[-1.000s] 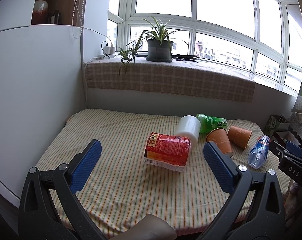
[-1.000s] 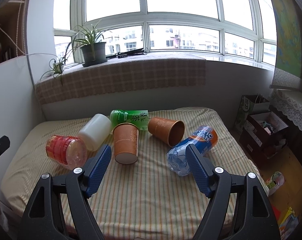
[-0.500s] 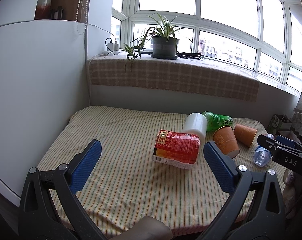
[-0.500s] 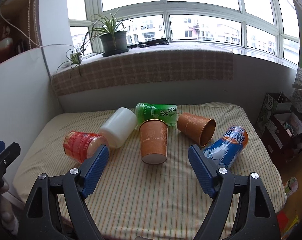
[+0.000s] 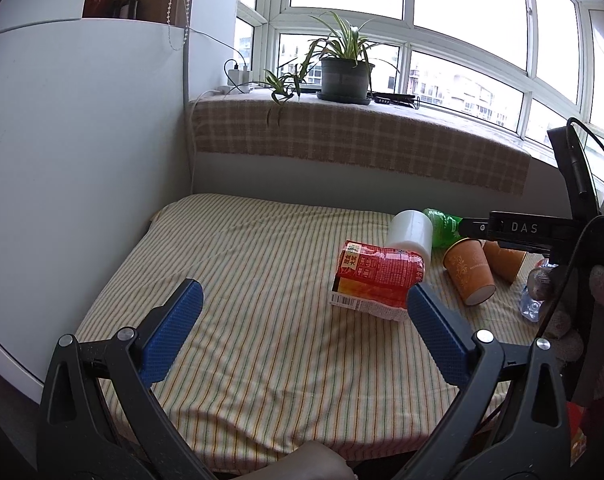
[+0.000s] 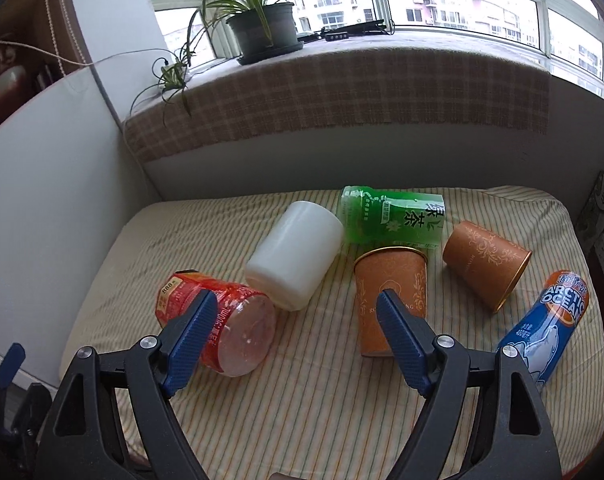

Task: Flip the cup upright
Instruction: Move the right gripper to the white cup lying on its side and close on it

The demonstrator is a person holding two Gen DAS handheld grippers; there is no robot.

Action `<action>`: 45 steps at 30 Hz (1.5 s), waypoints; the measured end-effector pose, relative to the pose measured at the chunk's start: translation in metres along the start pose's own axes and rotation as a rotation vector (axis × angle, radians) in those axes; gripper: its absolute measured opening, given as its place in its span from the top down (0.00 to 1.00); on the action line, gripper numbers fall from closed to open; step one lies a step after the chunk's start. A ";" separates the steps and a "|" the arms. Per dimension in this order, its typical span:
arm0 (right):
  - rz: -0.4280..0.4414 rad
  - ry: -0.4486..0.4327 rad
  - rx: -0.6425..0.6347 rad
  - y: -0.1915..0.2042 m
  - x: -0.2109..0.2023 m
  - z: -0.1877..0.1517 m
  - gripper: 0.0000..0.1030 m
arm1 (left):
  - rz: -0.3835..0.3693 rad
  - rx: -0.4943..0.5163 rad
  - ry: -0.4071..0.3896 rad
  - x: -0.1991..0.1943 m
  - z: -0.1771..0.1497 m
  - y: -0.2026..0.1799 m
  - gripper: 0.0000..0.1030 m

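Two orange paper cups lie on their sides on the striped cloth. The nearer cup [image 6: 390,292] points its mouth towards me; it also shows in the left wrist view [image 5: 468,270]. The second cup [image 6: 484,262] lies to its right, mouth facing right. My right gripper [image 6: 297,336] is open and empty, hovering just in front of the nearer cup; its right finger overlaps the cup's lower part. My left gripper [image 5: 302,320] is open and empty above the cloth's left half, well left of both cups.
A red jar [image 6: 217,324], a white cylinder [image 6: 295,254], a green tea bottle [image 6: 394,216] and a blue Arctic Ocean bottle [image 6: 550,324] lie around the cups. A white wall [image 5: 81,160] bounds the left. A potted plant [image 5: 344,76] stands on the sill.
My right gripper has moved forward and down towards the nearer orange cup, so the objects look larger. My left gripper has shifted left and turned slightly. Both stay open.
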State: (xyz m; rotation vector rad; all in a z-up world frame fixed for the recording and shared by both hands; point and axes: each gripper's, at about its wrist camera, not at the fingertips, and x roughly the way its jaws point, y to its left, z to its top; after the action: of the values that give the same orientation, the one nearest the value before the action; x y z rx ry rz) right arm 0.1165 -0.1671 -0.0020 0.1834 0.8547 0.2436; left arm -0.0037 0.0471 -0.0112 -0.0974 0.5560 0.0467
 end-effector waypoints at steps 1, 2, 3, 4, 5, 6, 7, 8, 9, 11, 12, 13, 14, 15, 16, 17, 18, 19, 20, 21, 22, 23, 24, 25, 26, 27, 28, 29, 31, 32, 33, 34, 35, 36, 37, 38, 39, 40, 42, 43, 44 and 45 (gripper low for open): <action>0.010 0.016 0.011 -0.001 0.006 0.004 0.21 | 0.004 -0.002 0.002 0.000 -0.001 0.002 0.00; 0.011 0.033 0.028 -0.001 0.012 0.008 0.21 | 0.008 -0.004 0.004 0.000 -0.001 0.003 0.00; 0.016 0.050 0.049 -0.002 0.018 0.012 0.21 | 0.014 -0.006 0.007 0.000 -0.002 0.005 0.00; 0.034 0.069 0.072 -0.003 0.023 0.016 0.21 | 0.017 -0.009 0.008 0.000 -0.002 0.006 0.00; 0.052 0.085 0.091 -0.004 0.028 0.020 0.21 | 0.020 -0.012 0.010 0.000 -0.003 0.008 0.00; 0.060 0.100 0.109 -0.005 0.034 0.024 0.21 | 0.022 -0.015 0.013 0.000 -0.003 0.009 0.00; 0.064 0.115 0.126 -0.006 0.039 0.028 0.21 | 0.025 -0.017 0.016 0.001 -0.004 0.010 0.00; 0.070 0.131 0.143 -0.006 0.044 0.031 0.21 | 0.027 -0.018 0.018 0.001 -0.004 0.011 0.00; 0.084 0.151 0.167 -0.007 0.050 0.034 0.21 | 0.027 -0.020 0.021 0.001 -0.005 0.012 0.00; 0.115 0.187 0.208 -0.009 0.062 0.038 0.21 | 0.029 -0.024 0.025 0.002 -0.006 0.014 0.00; 0.117 0.204 0.226 -0.010 0.068 0.039 0.21 | 0.030 -0.026 0.026 0.002 -0.007 0.016 0.00; 0.111 0.221 0.243 -0.011 0.074 0.040 0.22 | 0.031 -0.028 0.027 0.001 -0.007 0.017 0.00; 0.100 0.238 0.256 -0.010 0.080 0.042 0.25 | 0.033 -0.031 0.027 0.001 -0.008 0.019 0.00; 0.099 0.252 0.268 -0.010 0.086 0.043 0.25 | 0.035 -0.034 0.028 0.001 -0.008 0.020 0.00; 0.104 0.261 0.277 -0.010 0.089 0.043 0.26 | 0.037 -0.037 0.028 0.001 -0.008 0.022 0.00; 0.104 0.264 0.282 -0.010 0.093 0.044 0.26 | 0.040 -0.040 0.029 0.001 -0.008 0.024 0.00; 0.098 0.266 0.283 -0.009 0.095 0.045 0.26 | 0.043 -0.043 0.030 0.002 -0.009 0.025 0.00; 0.093 0.267 0.282 -0.009 0.098 0.046 0.26 | 0.045 -0.045 0.031 0.002 -0.009 0.027 0.00; 0.089 0.269 0.278 -0.008 0.101 0.047 0.26 | 0.048 -0.047 0.032 0.002 -0.009 0.029 0.00; 0.079 0.271 0.270 -0.006 0.104 0.048 0.26 | 0.050 -0.049 0.033 0.003 -0.009 0.030 0.00; 0.065 0.275 0.264 -0.005 0.106 0.049 0.26 | 0.052 -0.051 0.033 0.003 -0.009 0.032 0.00; 0.048 0.279 0.264 -0.005 0.111 0.051 0.26 | 0.053 -0.054 0.032 0.003 -0.009 0.033 0.00; 0.034 0.282 0.263 -0.006 0.114 0.052 0.26 | 0.054 -0.058 0.032 0.004 -0.008 0.034 0.00; 0.024 0.286 0.261 -0.005 0.116 0.052 0.26 | 0.055 -0.060 0.032 0.004 -0.008 0.036 0.00; 0.015 0.290 0.257 -0.004 0.120 0.053 0.26 | 0.056 -0.063 0.031 0.004 -0.008 0.037 0.00; 0.005 0.294 0.250 -0.003 0.122 0.053 0.26 | 0.056 -0.064 0.032 0.004 -0.008 0.038 0.00; -0.008 0.299 0.244 -0.002 0.124 0.053 0.26 | 0.057 -0.065 0.033 0.004 -0.008 0.038 0.00; -0.021 0.303 0.235 -0.001 0.125 0.052 0.26 | 0.058 -0.066 0.033 0.005 -0.008 0.038 0.00; -0.042 0.311 0.213 0.002 0.131 0.053 0.26 | 0.057 -0.070 0.036 0.005 -0.008 0.040 0.00; -0.054 0.313 0.206 0.003 0.132 0.053 0.26 | 0.057 -0.073 0.037 0.005 -0.008 0.041 0.00; -0.062 0.316 0.202 0.003 0.136 0.053 0.26 | 0.058 -0.073 0.038 0.004 -0.009 0.040 0.00; -0.069 0.319 0.202 0.003 0.138 0.054 0.26 | 0.058 -0.074 0.038 0.004 -0.009 0.041 0.00; -0.074 0.326 0.203 0.002 0.140 0.054 0.26 | 0.058 -0.075 0.037 0.004 -0.009 0.042 0.00; -0.076 0.337 0.209 0.001 0.143 0.053 0.26 | 0.058 -0.075 0.036 0.004 -0.009 0.043 0.00; -0.078 0.348 0.217 -0.001 0.146 0.052 0.26 | 0.059 -0.076 0.035 0.003 -0.009 0.043 0.00; -0.081 0.357 0.223 -0.002 0.148 0.051 0.27 | 0.058 -0.076 0.035 0.003 -0.009 0.044 0.00; -0.080 0.359 0.228 -0.002 0.150 0.050 0.28 | 0.058 -0.075 0.036 0.003 -0.008 0.044 0.00; -0.078 0.357 0.229 -0.003 0.151 0.050 0.28 | 0.059 -0.075 0.035 0.003 -0.008 0.044 0.00; -0.078 0.353 0.227 -0.003 0.152 0.051 0.28 | 0.060 -0.077 0.034 0.003 -0.008 0.044 0.00; -0.075 0.349 0.227 -0.003 0.151 0.051 0.29 | 0.061 -0.077 0.034 0.003 -0.008 0.045 0.00; -0.070 0.346 0.225 -0.002 0.150 0.050 0.30 | 0.062 -0.078 0.033 0.003 -0.008 0.045 0.00; -0.068 0.344 0.223 -0.002 0.149 0.050 0.30 | 0.062 -0.078 0.032 0.003 -0.008 0.046 0.00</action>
State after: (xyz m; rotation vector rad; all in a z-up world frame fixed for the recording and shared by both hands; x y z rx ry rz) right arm 0.2490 -0.1296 -0.0772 0.3263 1.2290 0.1159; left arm -0.0088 0.0917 -0.0229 -0.1571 0.5889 0.1270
